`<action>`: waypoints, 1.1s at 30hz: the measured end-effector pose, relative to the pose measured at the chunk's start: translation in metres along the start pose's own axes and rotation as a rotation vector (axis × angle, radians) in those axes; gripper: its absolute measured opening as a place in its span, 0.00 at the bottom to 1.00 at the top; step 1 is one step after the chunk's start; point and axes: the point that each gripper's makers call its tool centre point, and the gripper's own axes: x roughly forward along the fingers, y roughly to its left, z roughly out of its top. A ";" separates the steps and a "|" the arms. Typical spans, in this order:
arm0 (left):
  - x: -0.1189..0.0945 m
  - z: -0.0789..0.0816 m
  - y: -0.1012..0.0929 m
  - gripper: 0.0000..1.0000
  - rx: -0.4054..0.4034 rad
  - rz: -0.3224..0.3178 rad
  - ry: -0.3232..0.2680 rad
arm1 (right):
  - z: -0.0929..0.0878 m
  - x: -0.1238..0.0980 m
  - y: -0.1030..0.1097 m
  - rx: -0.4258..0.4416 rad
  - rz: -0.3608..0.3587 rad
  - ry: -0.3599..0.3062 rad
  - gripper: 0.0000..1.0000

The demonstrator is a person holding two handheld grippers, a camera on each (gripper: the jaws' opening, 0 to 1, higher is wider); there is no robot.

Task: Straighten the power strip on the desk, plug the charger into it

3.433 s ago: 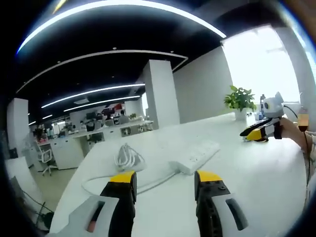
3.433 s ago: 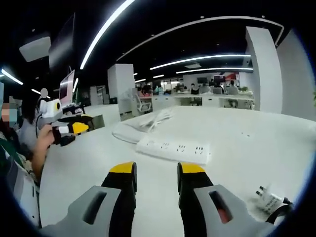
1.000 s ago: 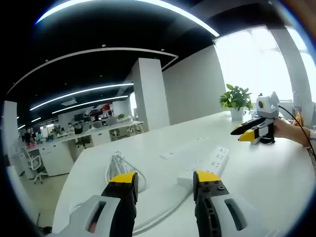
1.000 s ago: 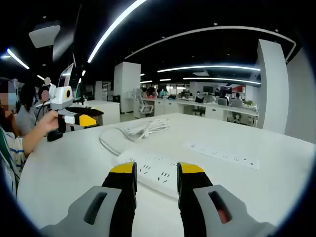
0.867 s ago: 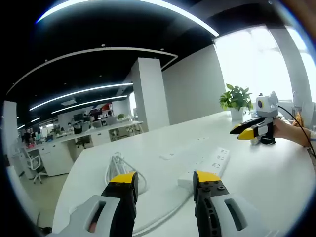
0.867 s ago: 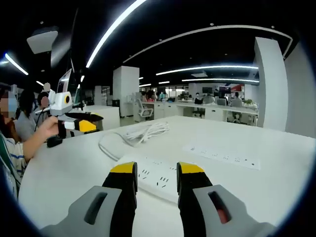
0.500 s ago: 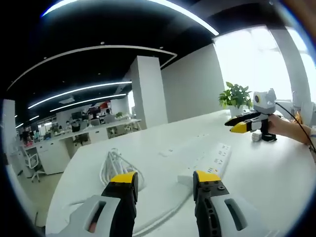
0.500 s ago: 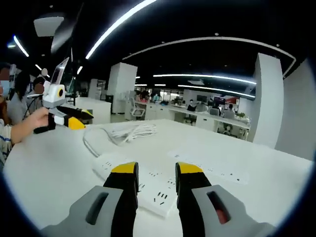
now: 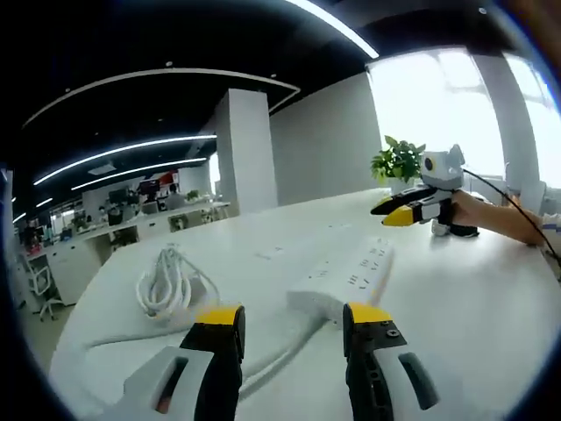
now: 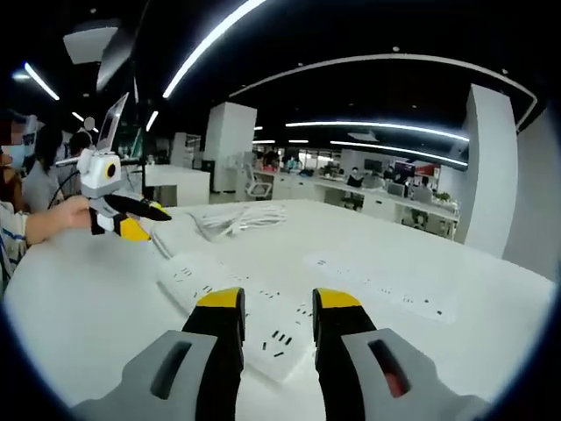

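On the white surface (image 10: 491,298), a white power strip (image 10: 250,311) lies flat, its near end running down between and behind the tips of the right gripper (image 10: 270,303), jaws spread and holding nothing. In the right gripper view the strip's long axis runs from about 6 o'clock, at the jaw tips, up toward 10 o'clock, ending short of the left gripper (image 10: 118,215), which comes in from 9 o'clock in a person's hand. In the left gripper view the same strip (image 9: 346,276) stretches from just above the jaw tips toward 1 o'clock, with the right gripper (image 9: 412,206) beyond its far end; a potted plant (image 9: 399,162) stands behind that. The left gripper (image 9: 285,320) has its jaws spread, nothing between them. A white cable leaves the strip's near end and sweeps toward 8 o'clock, where a coiled bundle of cord (image 9: 166,285) sits just apart from the strip. Judgement: the right gripper is nearer, practically over its end of the strip; the left faces the cable end with a small gap. Charger too uncertain to place.
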 end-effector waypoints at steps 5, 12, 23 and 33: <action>0.009 -0.009 -0.011 0.43 -0.009 -0.036 0.012 | -0.022 0.000 -0.008 -0.003 0.014 0.056 0.31; 0.020 -0.014 -0.021 0.43 -0.004 -0.069 0.015 | -0.040 0.002 -0.014 0.041 0.038 0.092 0.32; 0.029 -0.019 -0.039 0.41 0.015 -0.119 0.042 | -0.043 0.003 -0.010 0.085 0.058 0.073 0.35; 0.036 -0.025 -0.054 0.30 0.015 -0.170 0.079 | -0.044 -0.001 -0.004 0.081 0.079 0.077 0.35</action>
